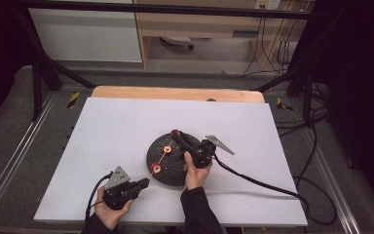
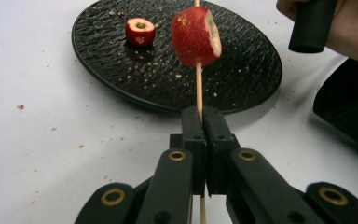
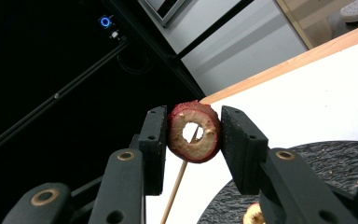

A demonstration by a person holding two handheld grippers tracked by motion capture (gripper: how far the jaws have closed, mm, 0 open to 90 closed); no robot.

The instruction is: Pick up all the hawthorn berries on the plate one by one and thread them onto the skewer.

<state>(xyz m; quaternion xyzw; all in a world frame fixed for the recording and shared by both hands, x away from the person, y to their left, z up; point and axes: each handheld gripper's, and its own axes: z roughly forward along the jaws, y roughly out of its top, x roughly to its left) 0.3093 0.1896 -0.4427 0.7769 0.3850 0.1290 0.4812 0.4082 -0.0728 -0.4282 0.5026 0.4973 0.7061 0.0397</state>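
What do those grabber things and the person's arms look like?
Both grippers, left gripper and right gripper, are black with brass-coloured rivets, a grey three-cornered plate on top and a black trailing cable. The person wears dark sleeves.

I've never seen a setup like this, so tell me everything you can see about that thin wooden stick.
The stick is a thin, pale wooden skewer. The left tongs are shut on its lower part. It slants out over the black plate, apparently clear of it. One red cored fruit piece is threaded on it; the high view shows a second further up. The right tongs hold another piece by its tip.
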